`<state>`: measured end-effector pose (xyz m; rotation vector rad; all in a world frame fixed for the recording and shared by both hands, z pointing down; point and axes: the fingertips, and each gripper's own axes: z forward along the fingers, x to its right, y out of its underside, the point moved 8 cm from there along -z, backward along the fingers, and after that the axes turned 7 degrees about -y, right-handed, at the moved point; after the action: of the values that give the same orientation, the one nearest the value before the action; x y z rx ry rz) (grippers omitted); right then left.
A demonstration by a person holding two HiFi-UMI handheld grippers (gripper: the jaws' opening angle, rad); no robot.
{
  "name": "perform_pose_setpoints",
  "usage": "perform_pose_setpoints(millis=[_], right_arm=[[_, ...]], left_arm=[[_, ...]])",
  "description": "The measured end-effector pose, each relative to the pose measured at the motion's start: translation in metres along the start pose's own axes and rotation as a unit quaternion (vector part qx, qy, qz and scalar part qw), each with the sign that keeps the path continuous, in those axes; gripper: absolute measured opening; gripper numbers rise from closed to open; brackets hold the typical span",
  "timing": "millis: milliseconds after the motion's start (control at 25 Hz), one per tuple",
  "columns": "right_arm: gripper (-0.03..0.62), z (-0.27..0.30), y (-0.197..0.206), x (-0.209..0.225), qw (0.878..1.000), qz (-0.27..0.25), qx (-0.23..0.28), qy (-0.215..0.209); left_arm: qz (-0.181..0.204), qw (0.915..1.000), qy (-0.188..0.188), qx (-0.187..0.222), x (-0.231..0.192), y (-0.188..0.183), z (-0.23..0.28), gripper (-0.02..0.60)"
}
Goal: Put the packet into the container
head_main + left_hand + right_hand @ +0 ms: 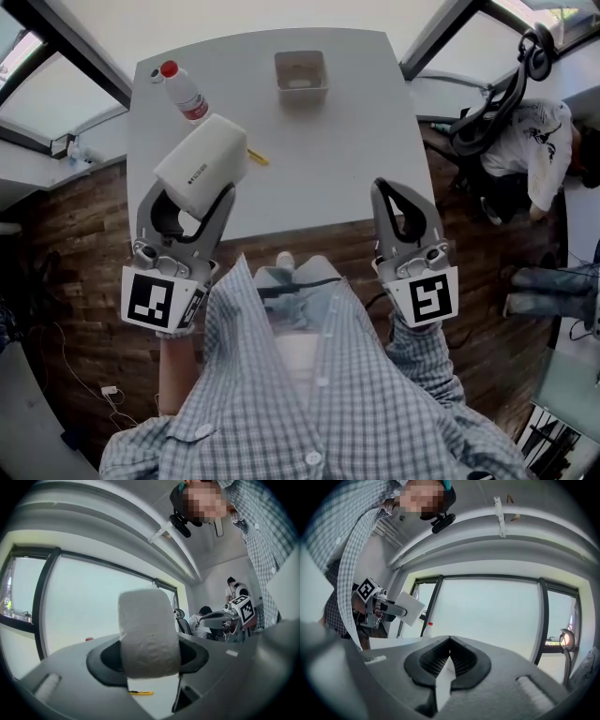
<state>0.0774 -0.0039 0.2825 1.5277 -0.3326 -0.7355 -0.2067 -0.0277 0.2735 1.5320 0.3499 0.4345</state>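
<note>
A white packet is clamped between the jaws of my left gripper, held above the near left part of the white table. In the left gripper view the packet stands upright and fills the gap between the dark pads. The beige open container sits at the table's far side, well beyond the packet. My right gripper hovers at the table's near right edge; its ribbed pads meet with nothing between them. The right gripper view shows the held packet off to the left.
A clear bottle with a red cap lies at the far left of the table. A small yellow item rests just right of the packet. A seated person and a dark chair are to the right.
</note>
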Motion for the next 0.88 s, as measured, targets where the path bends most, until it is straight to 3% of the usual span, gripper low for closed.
perform_pose_setpoints(millis=[360,880], right_arm=[[0.002,-0.002,-0.002,0.014,1.0,-0.009,-0.015,0.02],[0.002,0.018,0.012,0.058,1.0,-0.005,-0.017,-0.002]], left_arm=[[-0.012,0.9998,0.014,0.012,0.0,0.001,0.019,0.265],[-0.014,0.9999,0.002,-0.004,0.005,0.006,0.069,0.267]])
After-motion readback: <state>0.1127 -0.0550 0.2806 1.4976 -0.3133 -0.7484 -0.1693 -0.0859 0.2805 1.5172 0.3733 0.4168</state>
